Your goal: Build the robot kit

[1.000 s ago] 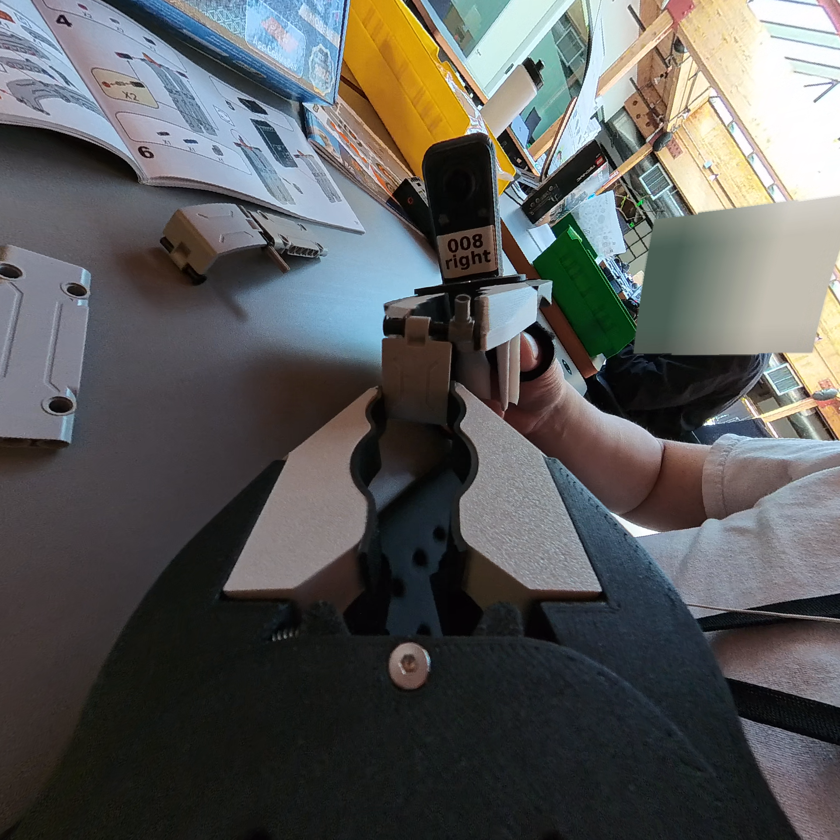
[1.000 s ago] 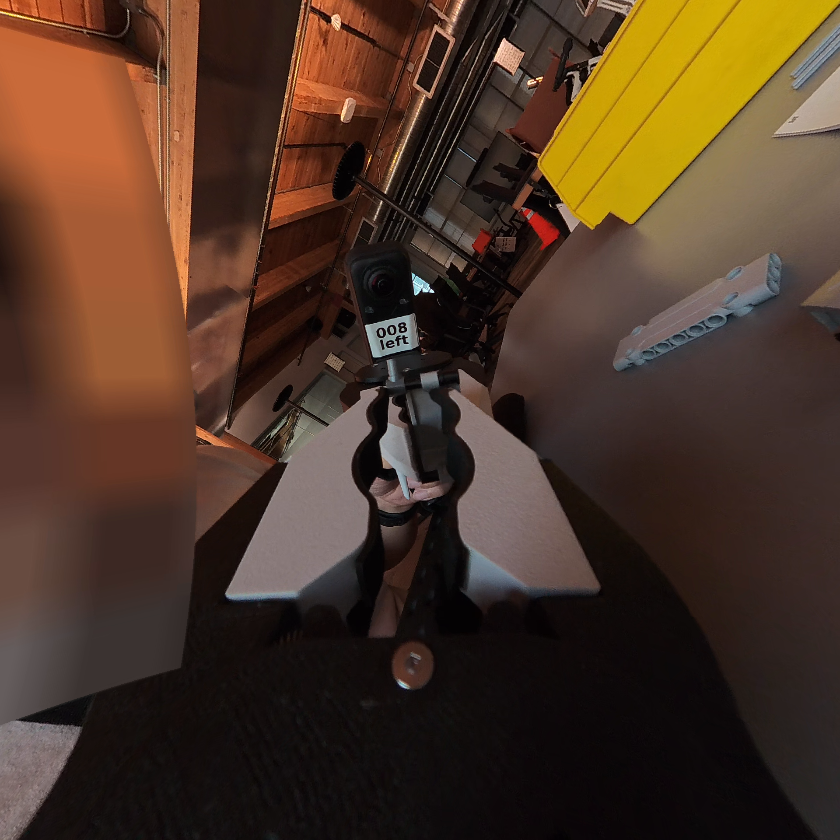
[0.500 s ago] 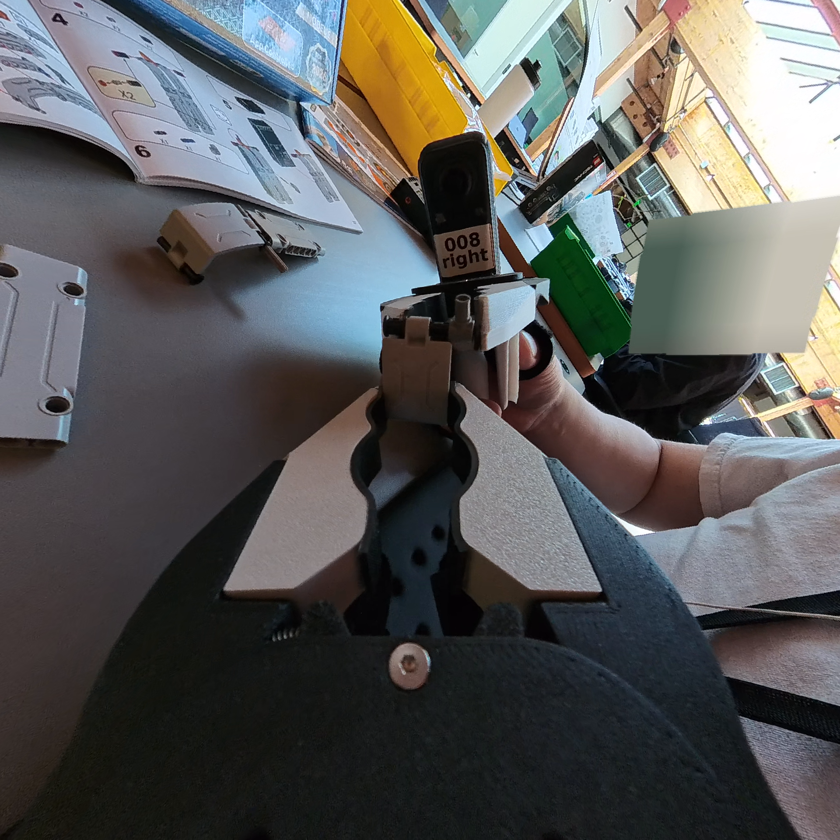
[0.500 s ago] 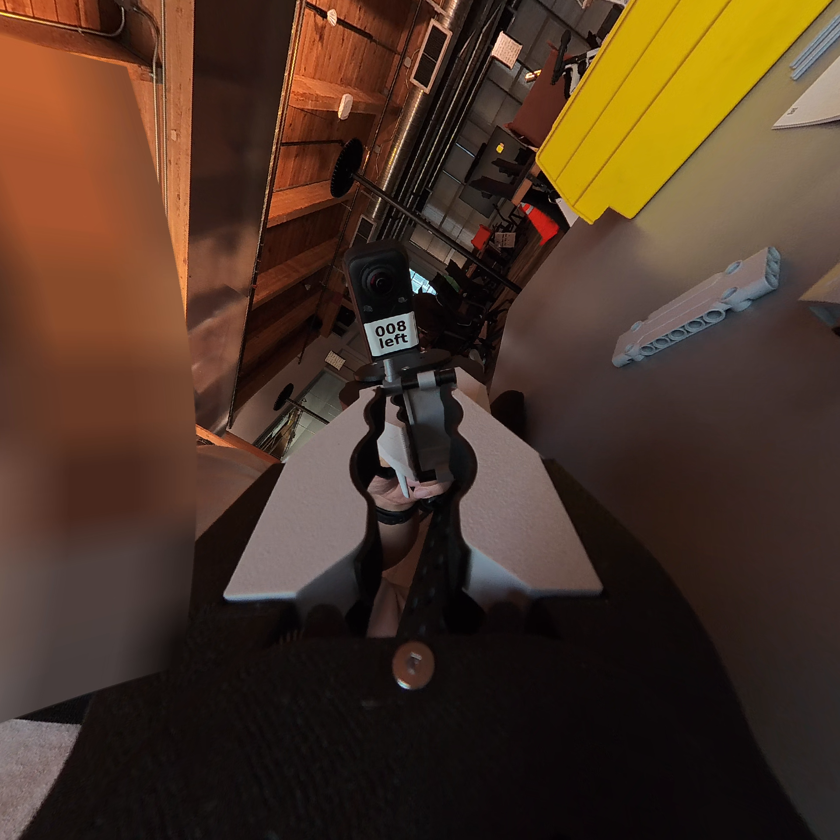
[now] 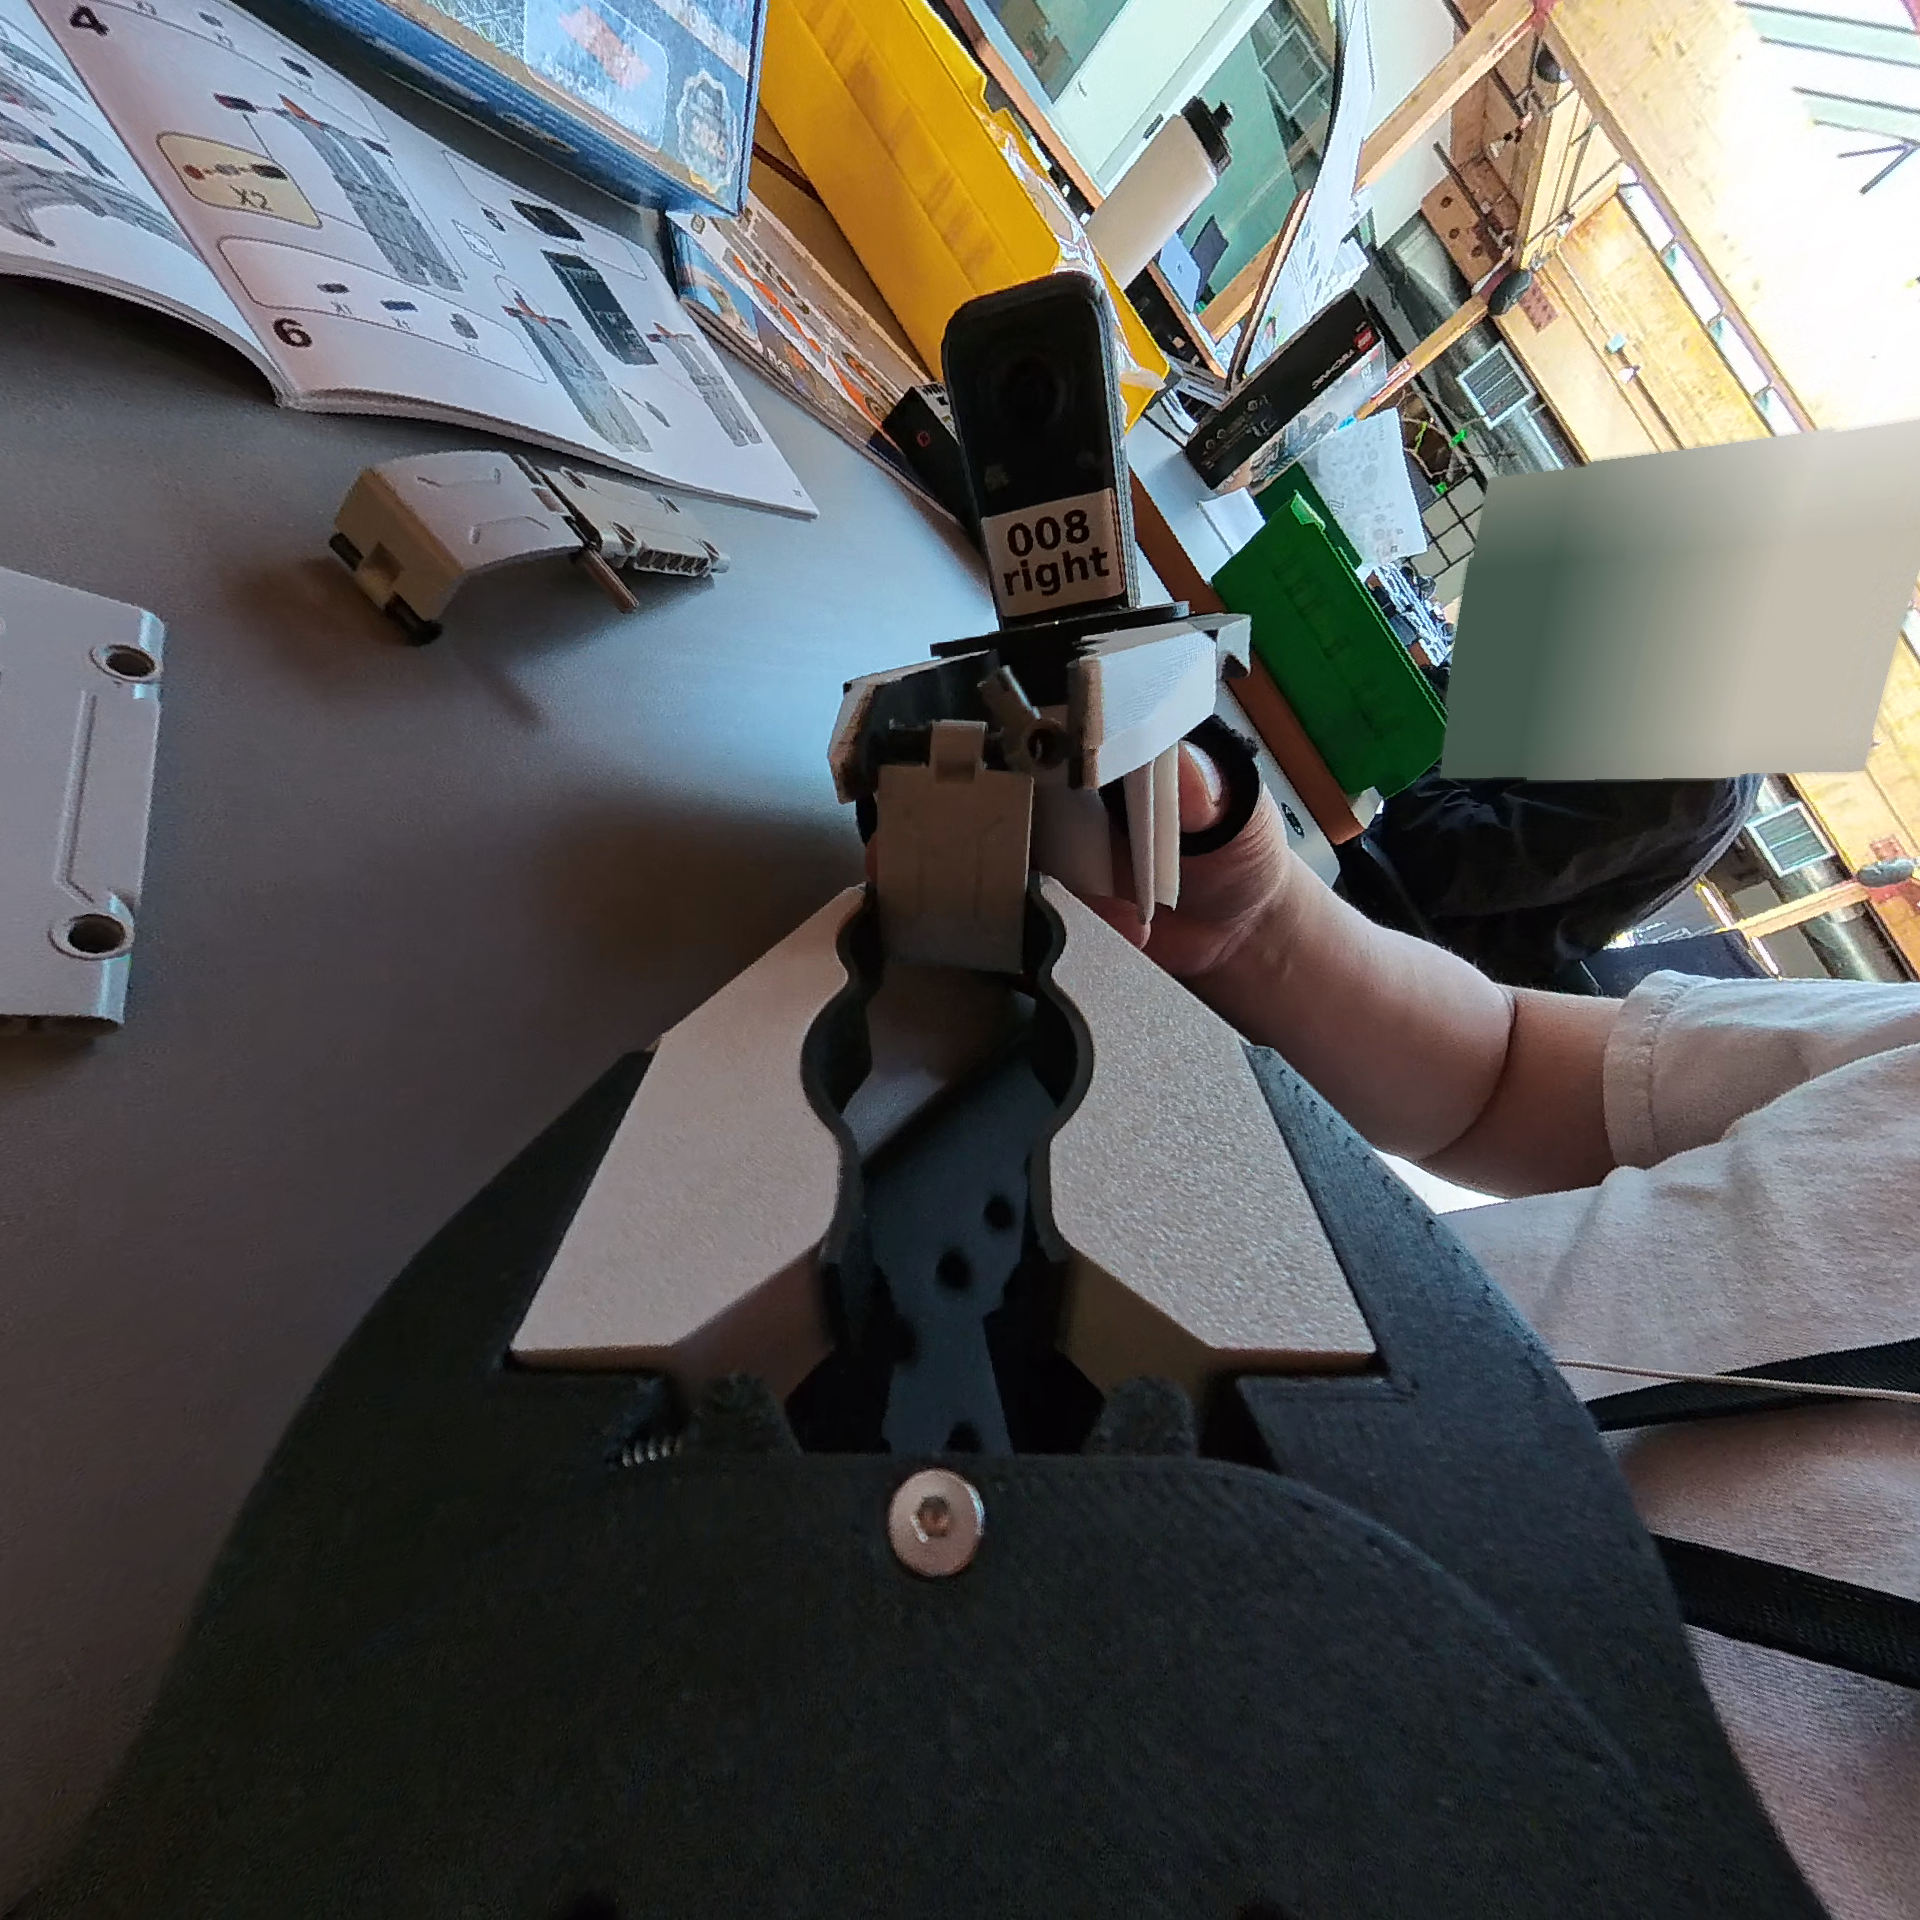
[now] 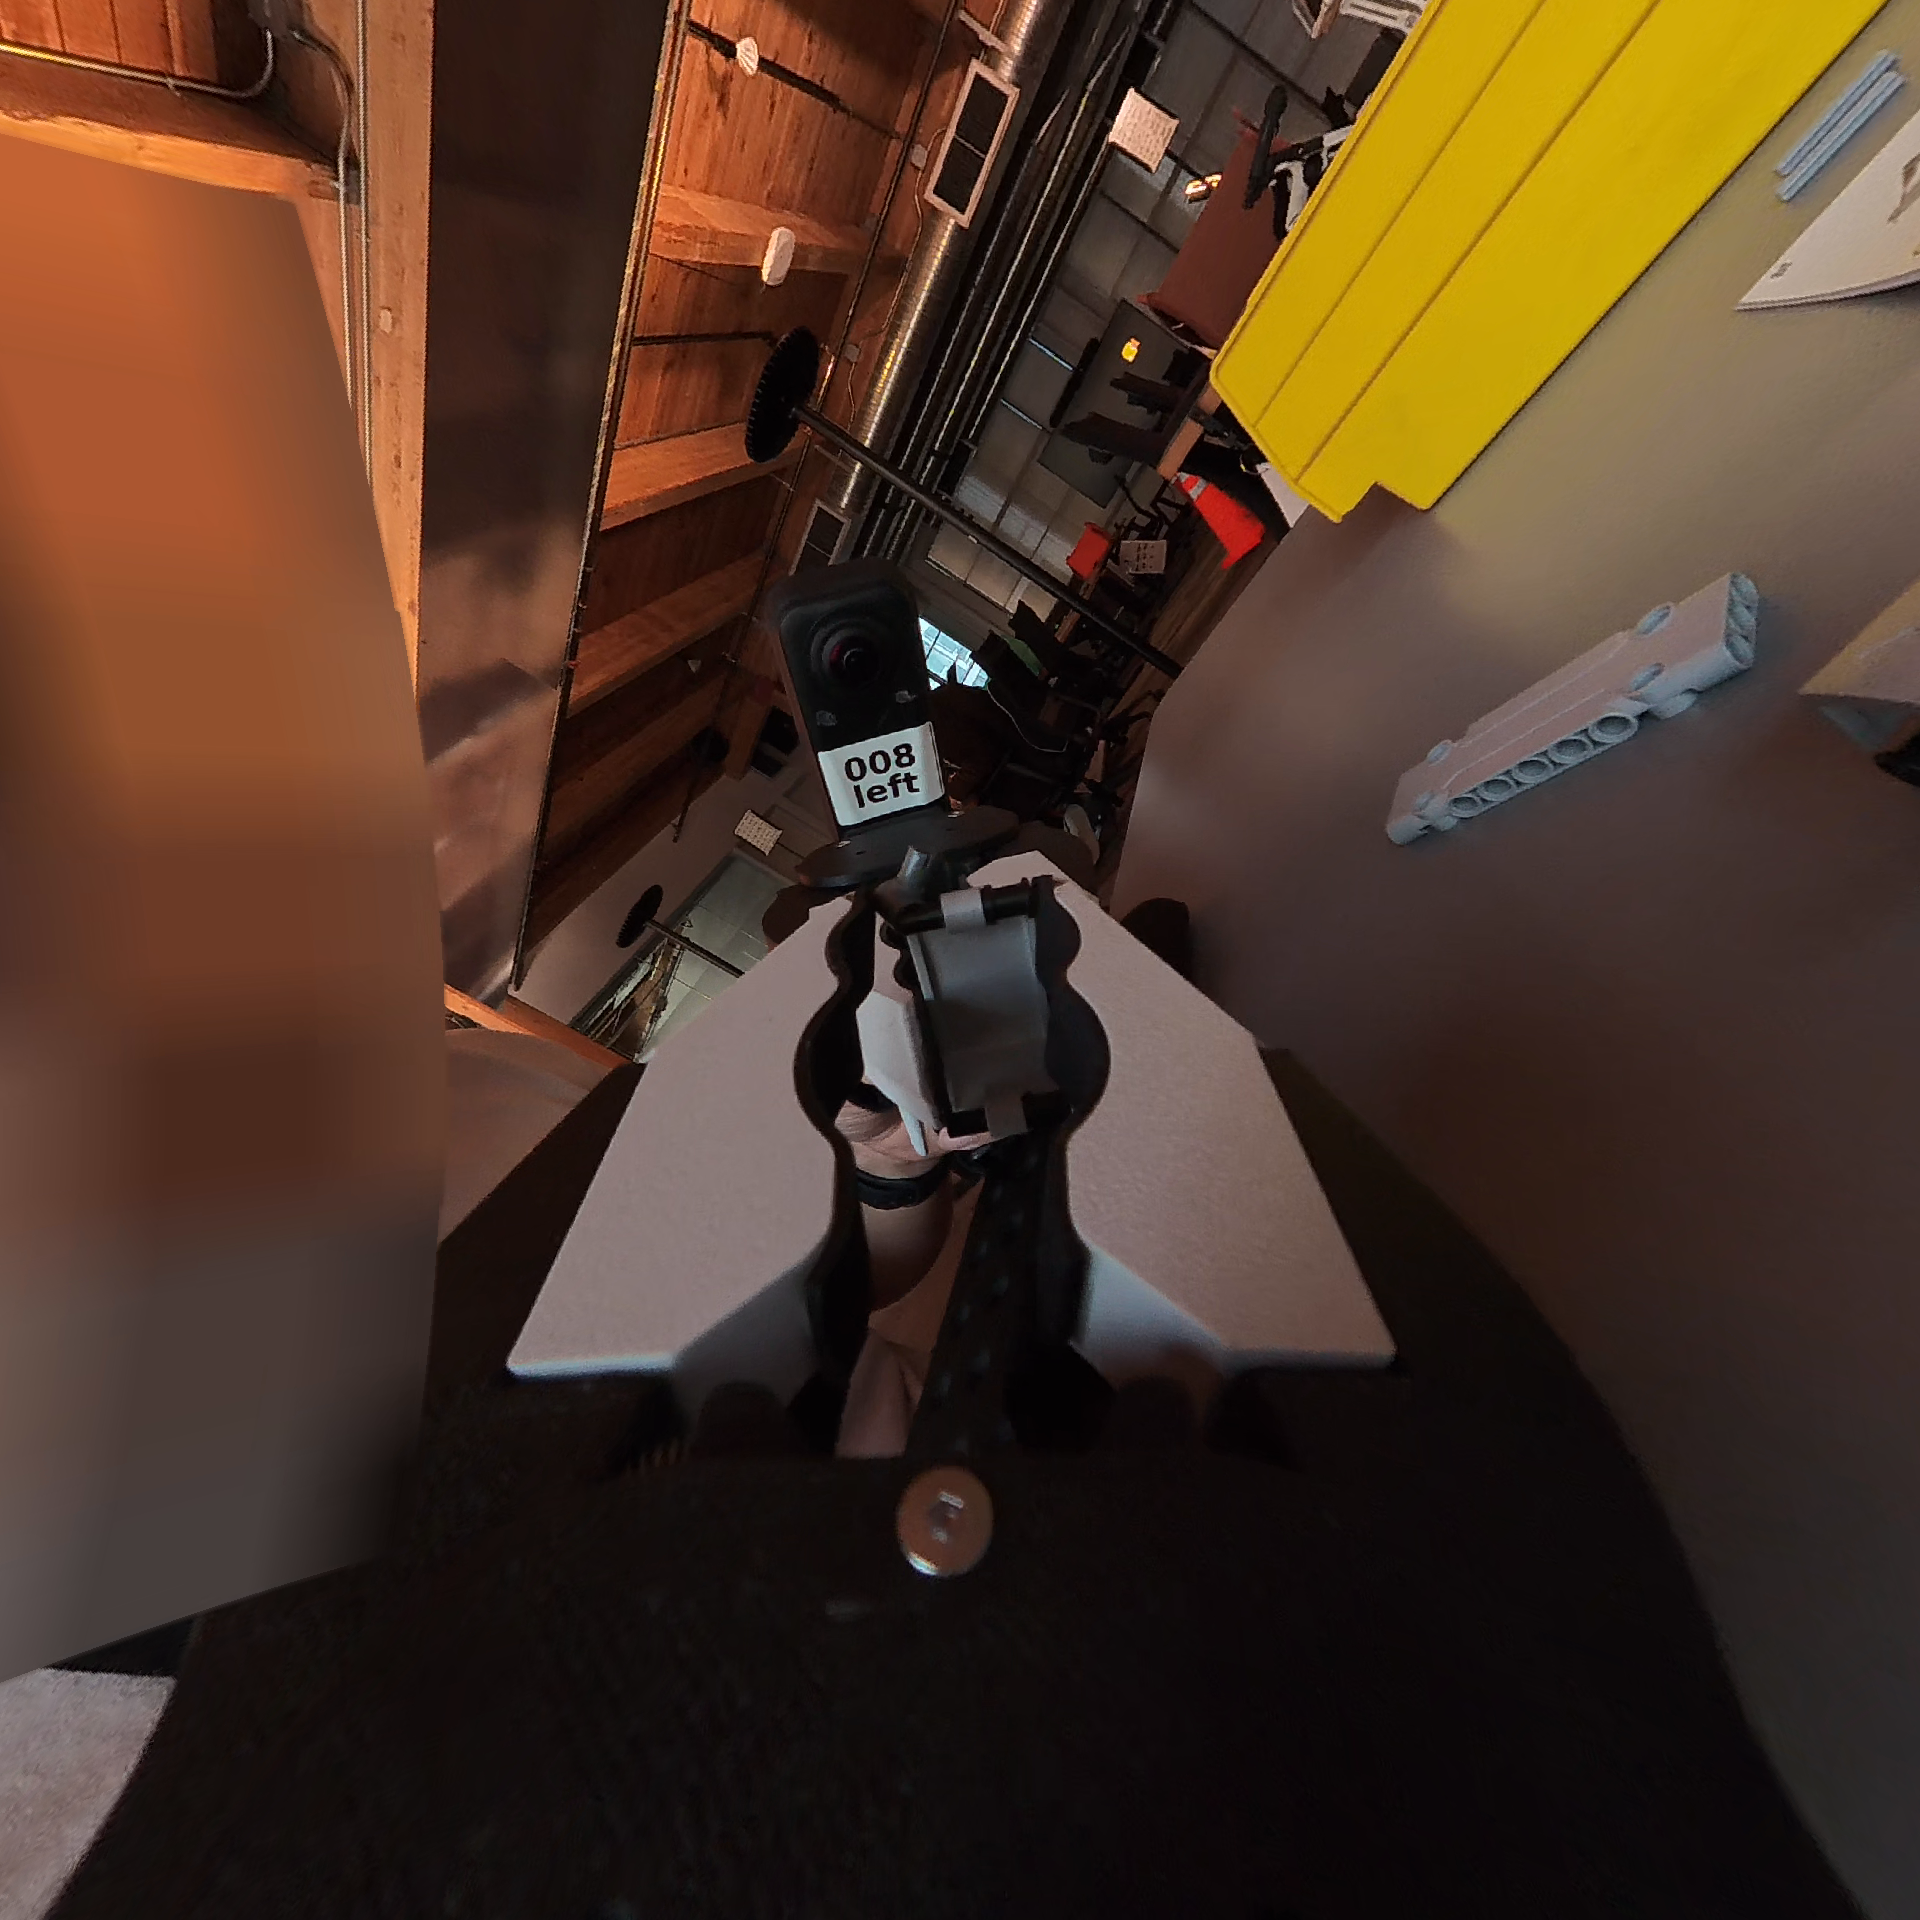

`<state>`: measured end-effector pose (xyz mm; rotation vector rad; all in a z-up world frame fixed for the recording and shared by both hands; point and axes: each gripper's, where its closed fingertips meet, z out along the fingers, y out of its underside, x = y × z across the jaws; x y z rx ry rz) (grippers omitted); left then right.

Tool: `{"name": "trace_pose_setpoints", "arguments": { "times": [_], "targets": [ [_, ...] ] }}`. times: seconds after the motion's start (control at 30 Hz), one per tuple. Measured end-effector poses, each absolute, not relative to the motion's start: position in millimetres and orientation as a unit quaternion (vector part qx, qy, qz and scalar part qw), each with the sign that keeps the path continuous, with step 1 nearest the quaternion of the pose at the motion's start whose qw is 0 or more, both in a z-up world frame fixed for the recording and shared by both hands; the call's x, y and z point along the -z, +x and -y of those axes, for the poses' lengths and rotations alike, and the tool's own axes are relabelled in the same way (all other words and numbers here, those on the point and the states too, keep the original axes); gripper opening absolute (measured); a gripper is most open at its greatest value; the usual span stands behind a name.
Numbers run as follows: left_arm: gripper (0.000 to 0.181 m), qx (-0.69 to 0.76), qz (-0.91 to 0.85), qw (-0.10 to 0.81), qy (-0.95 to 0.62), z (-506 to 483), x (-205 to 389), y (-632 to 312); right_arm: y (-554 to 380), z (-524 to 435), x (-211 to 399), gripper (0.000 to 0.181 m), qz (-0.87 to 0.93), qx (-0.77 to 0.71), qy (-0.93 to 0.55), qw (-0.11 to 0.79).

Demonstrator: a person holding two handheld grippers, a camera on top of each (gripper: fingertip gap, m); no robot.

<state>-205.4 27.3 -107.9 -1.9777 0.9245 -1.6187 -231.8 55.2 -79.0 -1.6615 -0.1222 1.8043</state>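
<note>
Here, a matte grey table fills the left wrist view. A glossy open instruction booklet lies at its far edge, and a smooth yellow plastic bin stands beyond.

On the table lie a flat grey plate with round corner holes, a curved cream-and-grey brick assembly, and a pale holed beam.

Above the table, the left gripper is clamped on a small rectangular grey panel piece. The right gripper, facing it, appears closed on the panel's other end, where a tiny dark pin juts out.
</note>
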Motion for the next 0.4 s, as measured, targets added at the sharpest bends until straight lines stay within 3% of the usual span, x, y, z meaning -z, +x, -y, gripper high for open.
{"name": "trace_pose_setpoints", "arguments": {
  "times": [0.4],
  "targets": [
    [0.025,0.621,-0.321,0.182,-0.691,-23.7,101.0,-206.5,-231.7,-51.8,73.1,0.031,0.048,-0.709,-0.622,0.328]
  ]
}}
